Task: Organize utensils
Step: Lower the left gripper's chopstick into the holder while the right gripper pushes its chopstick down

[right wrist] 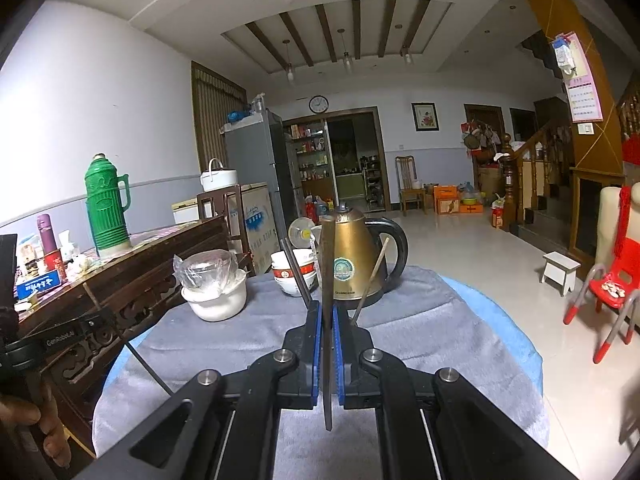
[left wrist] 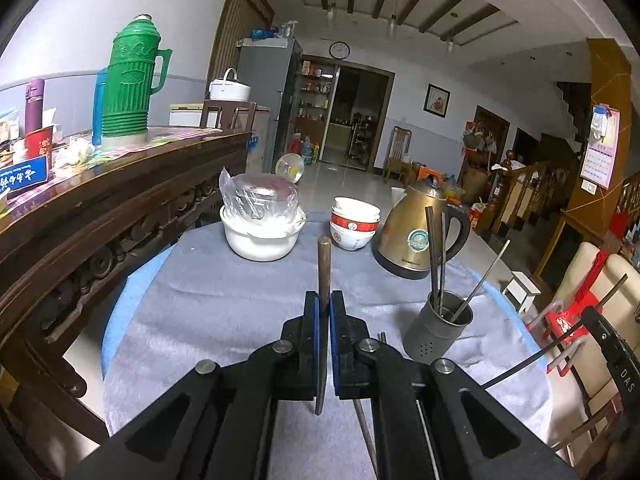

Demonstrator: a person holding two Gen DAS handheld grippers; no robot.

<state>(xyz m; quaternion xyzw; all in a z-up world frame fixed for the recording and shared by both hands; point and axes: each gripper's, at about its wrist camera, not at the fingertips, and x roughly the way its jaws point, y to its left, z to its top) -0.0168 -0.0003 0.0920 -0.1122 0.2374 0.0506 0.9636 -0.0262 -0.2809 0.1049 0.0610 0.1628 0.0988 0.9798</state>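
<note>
A dark chopstick [left wrist: 324, 268] is pinched upright between the closed pads of the left gripper [left wrist: 325, 300], over the grey cloth [left wrist: 208, 312] and left of the metal holder [left wrist: 438, 330], in which other chopsticks [left wrist: 436, 248] are stood. A second chopstick [right wrist: 327, 280] is clamped in the right gripper [right wrist: 328, 314], before the gold kettle [right wrist: 356, 256].

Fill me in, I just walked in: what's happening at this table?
A person is sorting chopsticks with two handheld grippers. The left gripper is shut on a dark brown chopstick, and the right gripper is shut on another dark chopstick. Neither is yet in the grey metal utensil cup, which already holds several, near the gold electric kettle.
</note>
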